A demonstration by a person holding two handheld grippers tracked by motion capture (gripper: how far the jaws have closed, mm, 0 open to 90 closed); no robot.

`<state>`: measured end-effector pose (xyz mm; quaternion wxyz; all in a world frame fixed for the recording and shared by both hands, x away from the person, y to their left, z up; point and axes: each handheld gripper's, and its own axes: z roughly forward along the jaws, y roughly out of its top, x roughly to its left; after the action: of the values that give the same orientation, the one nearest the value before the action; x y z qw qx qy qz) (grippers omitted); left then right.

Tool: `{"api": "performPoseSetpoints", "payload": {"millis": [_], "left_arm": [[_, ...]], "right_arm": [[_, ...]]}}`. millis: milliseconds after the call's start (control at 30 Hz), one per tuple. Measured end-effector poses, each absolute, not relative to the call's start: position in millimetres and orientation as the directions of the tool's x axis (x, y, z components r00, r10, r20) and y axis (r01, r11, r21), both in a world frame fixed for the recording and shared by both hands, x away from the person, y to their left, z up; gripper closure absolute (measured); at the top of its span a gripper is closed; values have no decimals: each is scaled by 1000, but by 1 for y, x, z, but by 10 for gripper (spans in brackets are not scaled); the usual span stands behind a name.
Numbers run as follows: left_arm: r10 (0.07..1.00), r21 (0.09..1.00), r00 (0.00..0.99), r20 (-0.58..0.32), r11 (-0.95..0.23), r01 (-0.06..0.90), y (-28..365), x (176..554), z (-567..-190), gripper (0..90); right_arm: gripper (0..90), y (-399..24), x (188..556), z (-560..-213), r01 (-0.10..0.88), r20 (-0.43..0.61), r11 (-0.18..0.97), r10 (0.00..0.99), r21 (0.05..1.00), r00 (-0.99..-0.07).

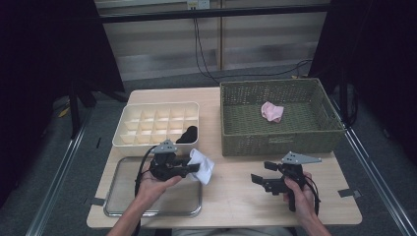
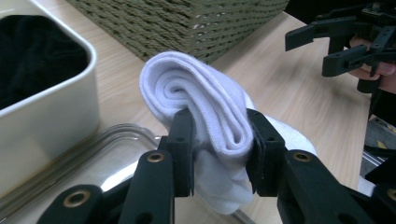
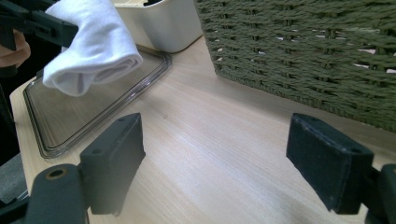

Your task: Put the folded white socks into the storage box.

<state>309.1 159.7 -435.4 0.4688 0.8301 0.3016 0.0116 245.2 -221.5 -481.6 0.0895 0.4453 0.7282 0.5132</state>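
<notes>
Jaws of the left gripper (image 2: 218, 154) pinch a rolled white sock (image 2: 205, 112) from both sides, pads pressed into the cloth, the coiled end of the roll facing out past the tips. From above, that left gripper (image 1: 193, 167) holds the white sock (image 1: 203, 164) over the near right corner of the clear tray (image 1: 118, 196), and the sock hangs past the tray's right edge. The tray is my landmark: just beyond it, touching or nearly so, stands the cream divider box (image 1: 129, 118), with a black sock (image 1: 188, 134) tucked into a compartment of its near row, toward the right. To the right of the tray, across a stretch of bare wooden table (image 1: 236, 196), the right gripper (image 1: 259, 180) is held by the person's right hand (image 1: 300, 194) with its jaws spread wide and nothing between them; in its own view the right gripper (image 3: 215, 158) looks over bare wood toward the tray (image 3: 70, 116). Farther right of the tray and beyond it stands the green woven basket (image 1: 246, 142), and a pink sock (image 1: 272, 111) lies inside it.
</notes>
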Motion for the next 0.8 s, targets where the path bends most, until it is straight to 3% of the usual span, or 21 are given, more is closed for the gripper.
{"api": "performPoseSetpoints", "payload": {"millis": [800], "left_arm": [[576, 800, 790, -211, -362, 478, 190, 325, -409, 666]], "right_arm": [[170, -224, 243, -482, 545, 315, 90, 734, 833, -602]]}}
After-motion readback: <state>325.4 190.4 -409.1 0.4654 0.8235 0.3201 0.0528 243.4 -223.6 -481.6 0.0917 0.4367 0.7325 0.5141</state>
